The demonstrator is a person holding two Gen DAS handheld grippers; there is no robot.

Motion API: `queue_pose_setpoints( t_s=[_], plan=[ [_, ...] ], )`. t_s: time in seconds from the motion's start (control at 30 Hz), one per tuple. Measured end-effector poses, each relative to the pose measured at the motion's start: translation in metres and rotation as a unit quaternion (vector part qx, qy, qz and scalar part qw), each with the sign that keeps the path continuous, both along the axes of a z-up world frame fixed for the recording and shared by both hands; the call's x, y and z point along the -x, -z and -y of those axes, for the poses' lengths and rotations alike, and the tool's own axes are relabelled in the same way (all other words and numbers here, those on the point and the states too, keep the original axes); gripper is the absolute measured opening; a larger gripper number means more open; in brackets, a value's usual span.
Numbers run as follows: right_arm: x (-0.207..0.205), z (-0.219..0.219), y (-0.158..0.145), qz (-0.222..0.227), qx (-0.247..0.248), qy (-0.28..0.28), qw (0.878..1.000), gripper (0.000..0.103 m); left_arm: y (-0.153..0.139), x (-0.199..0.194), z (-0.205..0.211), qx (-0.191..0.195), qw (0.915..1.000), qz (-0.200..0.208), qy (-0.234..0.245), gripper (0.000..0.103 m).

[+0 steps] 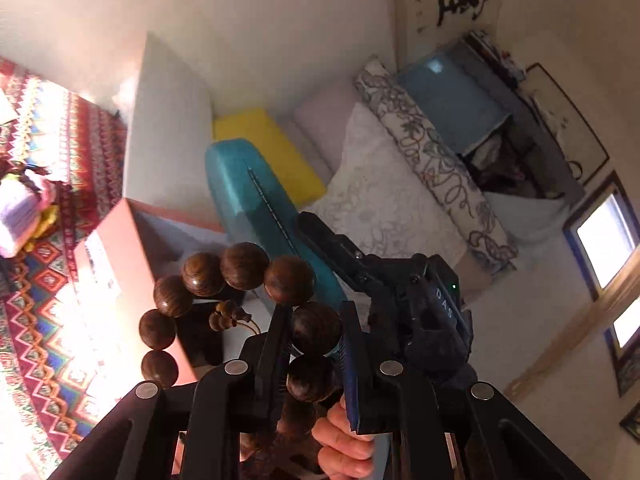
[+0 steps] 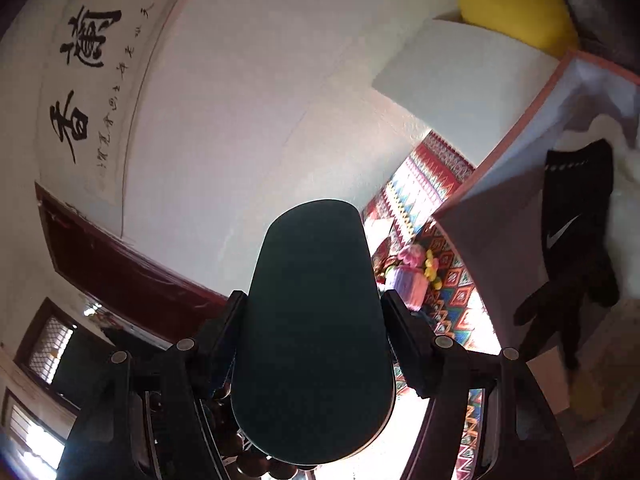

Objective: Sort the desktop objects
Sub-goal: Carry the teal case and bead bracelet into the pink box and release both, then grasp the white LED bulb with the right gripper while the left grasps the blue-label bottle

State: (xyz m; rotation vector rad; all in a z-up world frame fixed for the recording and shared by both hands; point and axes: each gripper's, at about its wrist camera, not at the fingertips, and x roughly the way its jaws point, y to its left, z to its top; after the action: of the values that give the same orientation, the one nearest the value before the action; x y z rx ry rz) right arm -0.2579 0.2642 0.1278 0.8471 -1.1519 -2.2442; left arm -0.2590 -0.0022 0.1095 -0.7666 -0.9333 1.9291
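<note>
Left gripper (image 1: 314,332) clamps a wooden bead bracelet (image 1: 224,276), right gripper (image 2: 312,344) clenches a teal case (image 2: 312,332), both lifted near the pink box (image 1: 120,248), probably for dropping in.

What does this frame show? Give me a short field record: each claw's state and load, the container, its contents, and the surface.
left claw: shut on the wooden bead bracelet, pinching one bead; the loop is lifted
right claw: shut on the teal case
container: pink box, open
box contents: black glove lying on something white
surface: patterned cloth
also on cloth: knitted flower basket
hand: fingers visible under the left claw
</note>
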Motion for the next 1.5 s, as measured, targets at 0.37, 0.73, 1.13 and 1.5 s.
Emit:
queue_pose_setpoints(
  t_s=[0.37,0.73,1.13,1.5],
  plan=[
    [0.01,-0.094,0.017,0.007,-0.037,0.072,0.997,0.072,0.019,0.04,-0.112,0.058,0.9965,0.037,0.047,0.031],
    [0.016,-0.085,0.011,-0.029,0.01,0.056,0.998,0.086,0.038,0.033,-0.086,0.057,0.9949,0.083,-0.008,0.088],
    [0.02,-0.013,0.013,-0.021,-0.026,0.002,0.999,0.086,0.046,0.004,-0.028,0.121,0.986,0.08,-0.083,0.088],
    [0.031,0.117,0.042,-0.002,-0.128,-0.093,0.987,0.084,0.094,-0.034,0.086,0.311,0.9246,0.105,-0.194,0.088]
  ],
)
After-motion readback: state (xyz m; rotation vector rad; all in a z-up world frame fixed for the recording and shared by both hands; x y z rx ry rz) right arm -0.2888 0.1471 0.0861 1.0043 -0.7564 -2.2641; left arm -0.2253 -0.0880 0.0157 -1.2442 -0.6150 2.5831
